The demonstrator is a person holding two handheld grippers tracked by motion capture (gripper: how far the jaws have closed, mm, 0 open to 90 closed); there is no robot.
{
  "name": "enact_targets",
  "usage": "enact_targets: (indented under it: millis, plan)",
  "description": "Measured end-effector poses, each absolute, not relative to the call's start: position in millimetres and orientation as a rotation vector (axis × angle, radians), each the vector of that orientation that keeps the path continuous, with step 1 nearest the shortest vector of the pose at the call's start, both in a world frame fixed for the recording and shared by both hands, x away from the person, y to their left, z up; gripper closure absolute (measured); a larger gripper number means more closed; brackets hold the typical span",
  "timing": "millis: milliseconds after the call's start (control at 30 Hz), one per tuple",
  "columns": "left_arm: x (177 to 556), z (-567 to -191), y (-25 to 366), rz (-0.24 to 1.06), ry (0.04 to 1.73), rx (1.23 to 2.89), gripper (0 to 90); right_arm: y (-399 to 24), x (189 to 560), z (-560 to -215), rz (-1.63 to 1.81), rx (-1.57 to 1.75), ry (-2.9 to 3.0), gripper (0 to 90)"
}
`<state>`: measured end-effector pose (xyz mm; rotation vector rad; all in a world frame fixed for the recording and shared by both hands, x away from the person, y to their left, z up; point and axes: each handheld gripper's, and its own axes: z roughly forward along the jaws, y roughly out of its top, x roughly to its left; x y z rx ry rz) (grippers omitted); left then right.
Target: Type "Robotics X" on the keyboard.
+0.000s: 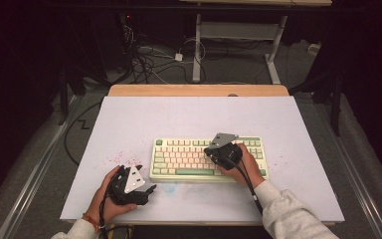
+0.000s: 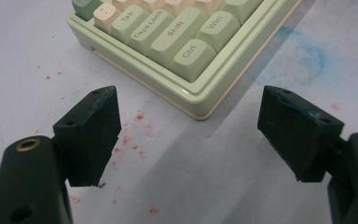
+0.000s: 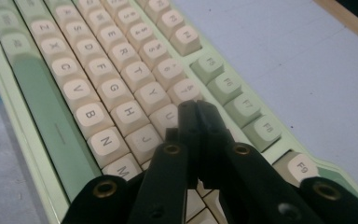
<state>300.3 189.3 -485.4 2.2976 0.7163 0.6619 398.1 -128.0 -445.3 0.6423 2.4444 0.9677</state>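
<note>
From the high view I had the keyboard [image 1: 189, 159] lying flat a little right of the worktop's [image 1: 129, 119] middle, nearer the front edge than the back, its long side parallel to that edge. My right gripper [image 1: 218, 151] was over the keyboard's right half, tips pointing toward the keys, the right hand [image 1: 241, 164] behind it resting over the keyboard's front right part. In the right gripper view its jaws were pressed together with nothing between them, the tips sitting over the cream letter keys around U and J [image 3: 144, 138], with the green space bar [image 3: 51, 121] off to the left and the green F-keys to the right. I could not tell whether the tips actually touched a key.

My left gripper [image 1: 142, 186] was near the front edge, just beside the keyboard's front left corner, held in the left hand [image 1: 107, 196]. In the left gripper view its jaws stood wide apart, gripping nothing, with that corner of the keyboard [image 2: 186, 60] and its Ctrl key [image 2: 192, 53] ahead of them. Red specks [image 2: 130, 140] and a faint blue smear [image 2: 307, 56] marked the white surface there
</note>
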Motion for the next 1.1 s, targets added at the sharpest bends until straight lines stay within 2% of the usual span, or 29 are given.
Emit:
enact_targets:
  millis: [267, 400, 500, 833, 1100]
  plan:
    - [299, -485, 189, 0.658, 0.708, 2.298, 20.0, -142, 390, -432, 1.067, 0.639, 2.365, 81.2]
    - [300, -484, 188, 0.653, 0.707, 2.298, 20.0, -147, 386, -425, 1.098, 0.630, 2.336, 74.0]
    - [300, -484, 188, 0.648, 0.708, 2.296, 19.9, -152, 383, -419, 1.123, 0.624, 2.309, 67.7]
    - [299, -482, 190, 0.655, 0.732, 2.276, 18.8, -173, 372, -405, 1.158, 0.636, 2.208, 37.9]
    - [299, -482, 190, 0.649, 0.740, 2.283, 19.3, -195, 361, -402, 1.156, 0.668, 2.119, 30.8]
